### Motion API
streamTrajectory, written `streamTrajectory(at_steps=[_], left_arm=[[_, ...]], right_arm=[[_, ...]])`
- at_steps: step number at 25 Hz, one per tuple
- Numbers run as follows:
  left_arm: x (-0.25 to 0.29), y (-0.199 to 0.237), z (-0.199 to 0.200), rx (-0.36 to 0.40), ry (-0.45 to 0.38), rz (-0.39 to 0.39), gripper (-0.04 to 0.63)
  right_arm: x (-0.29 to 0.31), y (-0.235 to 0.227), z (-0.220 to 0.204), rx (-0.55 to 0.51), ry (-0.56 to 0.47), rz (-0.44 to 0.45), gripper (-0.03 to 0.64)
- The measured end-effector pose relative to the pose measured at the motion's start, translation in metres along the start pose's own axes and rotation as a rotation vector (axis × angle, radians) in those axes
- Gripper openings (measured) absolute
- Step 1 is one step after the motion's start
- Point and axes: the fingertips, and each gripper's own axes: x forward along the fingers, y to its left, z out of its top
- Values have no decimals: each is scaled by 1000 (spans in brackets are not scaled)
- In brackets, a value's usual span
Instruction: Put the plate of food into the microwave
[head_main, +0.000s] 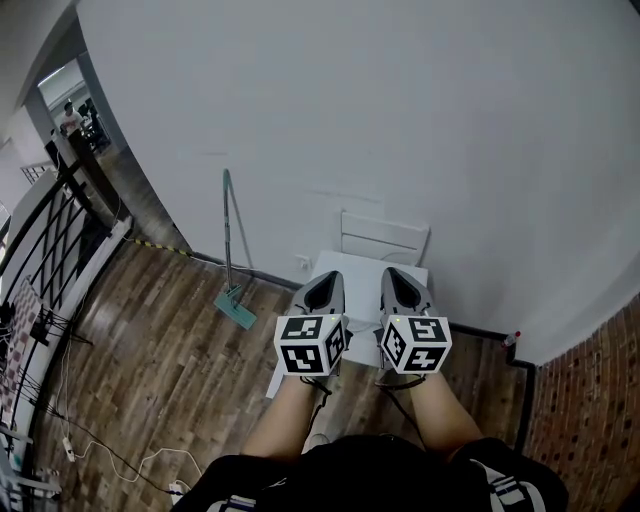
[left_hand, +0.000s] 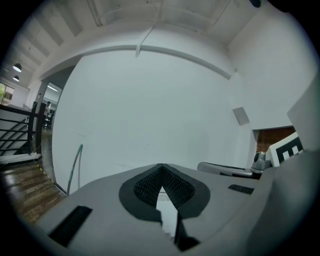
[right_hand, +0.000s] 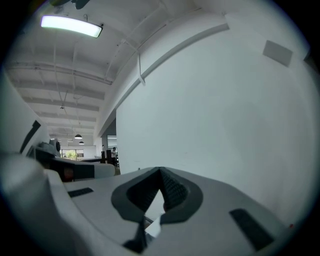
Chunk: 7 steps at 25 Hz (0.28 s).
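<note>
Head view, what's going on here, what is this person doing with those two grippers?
A person stands holding the left gripper and the right gripper side by side, pointed at a white wall. Both have their jaws shut with nothing between them. A white chair sits below them against the wall, and a mop leans to its left. No plate of food or microwave is in view, so the task is not under way.

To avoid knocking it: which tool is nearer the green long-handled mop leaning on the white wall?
Left. The left tool is to the right of the green long-handled mop; the right tool is farther right, beyond the left one.
</note>
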Motion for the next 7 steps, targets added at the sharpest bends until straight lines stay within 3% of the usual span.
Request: streamTrajectory(at_steps=[7], left_arm=[[-12, 10, 2, -6, -5, 8, -3]], right_arm=[[0, 15, 1, -17, -2, 15, 12]])
